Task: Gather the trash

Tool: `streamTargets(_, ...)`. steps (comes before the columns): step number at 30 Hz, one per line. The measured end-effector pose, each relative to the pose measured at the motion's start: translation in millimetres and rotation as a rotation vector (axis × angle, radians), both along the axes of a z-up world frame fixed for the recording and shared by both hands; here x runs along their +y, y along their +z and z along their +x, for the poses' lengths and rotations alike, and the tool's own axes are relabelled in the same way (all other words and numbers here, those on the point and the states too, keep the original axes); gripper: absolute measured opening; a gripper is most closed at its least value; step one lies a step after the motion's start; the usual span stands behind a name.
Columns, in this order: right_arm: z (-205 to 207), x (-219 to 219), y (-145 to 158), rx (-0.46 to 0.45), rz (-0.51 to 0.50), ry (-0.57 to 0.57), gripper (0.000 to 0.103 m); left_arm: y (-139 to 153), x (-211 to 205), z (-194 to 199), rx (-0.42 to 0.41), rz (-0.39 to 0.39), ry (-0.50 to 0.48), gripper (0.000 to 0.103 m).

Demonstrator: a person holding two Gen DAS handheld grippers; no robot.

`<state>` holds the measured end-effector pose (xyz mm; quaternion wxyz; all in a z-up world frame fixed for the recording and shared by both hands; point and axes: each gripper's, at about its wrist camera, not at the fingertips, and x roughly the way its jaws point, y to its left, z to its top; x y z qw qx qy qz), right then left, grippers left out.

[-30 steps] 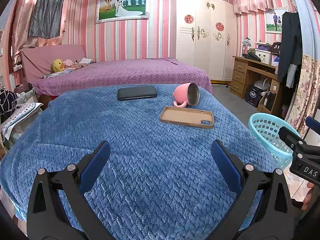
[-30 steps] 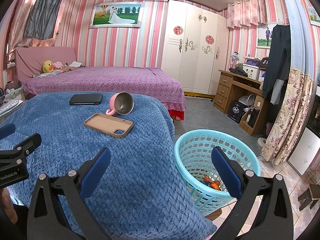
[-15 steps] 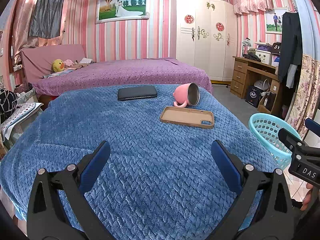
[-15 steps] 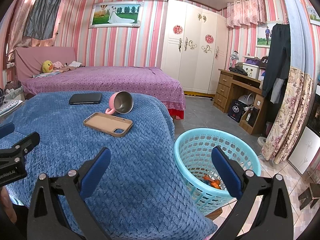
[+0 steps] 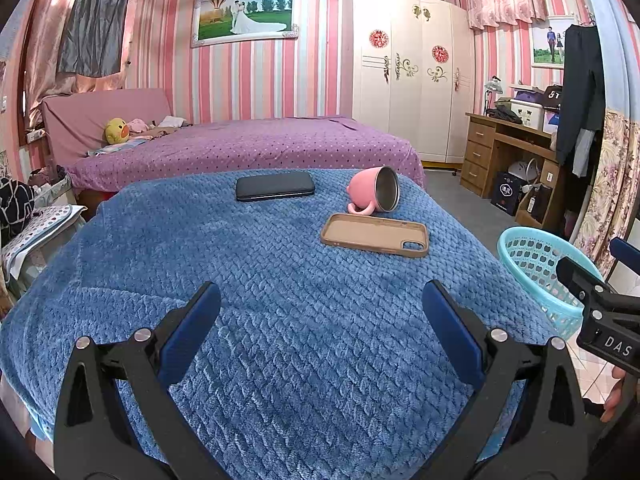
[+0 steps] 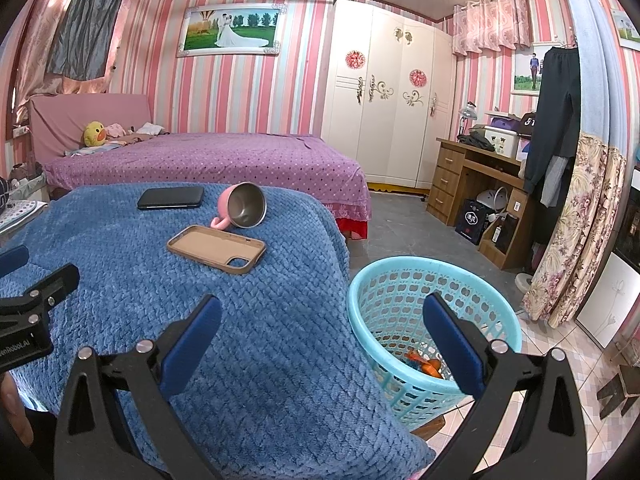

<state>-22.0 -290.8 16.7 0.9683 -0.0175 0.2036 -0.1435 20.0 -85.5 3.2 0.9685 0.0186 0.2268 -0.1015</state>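
On the blue blanket (image 5: pixel 280 320) the left gripper (image 5: pixel 320 300) hovers with its jaws spread wide, holding nothing. Beyond it lie a black phone (image 5: pixel 275 186), then a pink mug (image 5: pixel 374 195) tipped on its side, with a tan phone case (image 5: pixel 375 235) just in front of it. The right gripper (image 6: pixel 322 312) is also spread and empty, over the blanket's edge beside the turquoise basket (image 6: pixel 400 280), where orange trash (image 6: pixel 424 362) sits at the bottom.

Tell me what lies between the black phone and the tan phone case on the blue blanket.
Only bare blue blanket in the left wrist view; the tipped pink mug lies off to the right of black phone and tan case.
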Motion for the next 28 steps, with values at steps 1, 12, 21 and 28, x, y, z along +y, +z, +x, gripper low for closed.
streamTargets(1,0.0,0.1,0.0,0.0,0.0,0.0,0.098,0.1,0.0,0.0,0.0,0.0,0.0,0.097)
streamTargets(12,0.2,-0.3,-0.4,0.0,-0.001,0.0,0.098,-0.7,0.0,0.5,-0.001,0.0,0.002,0.098)
streamTargets(21,0.3,-0.1,-0.5,0.0,-0.001,0.001,0.098,-0.6,0.4,0.7,0.002,0.0,0.002,0.098)
streamTargets(28,0.6,0.2,-0.7,0.0,-0.002,0.0,0.098,0.7,2.5,1.6,0.007,-0.007,0.004,0.098)
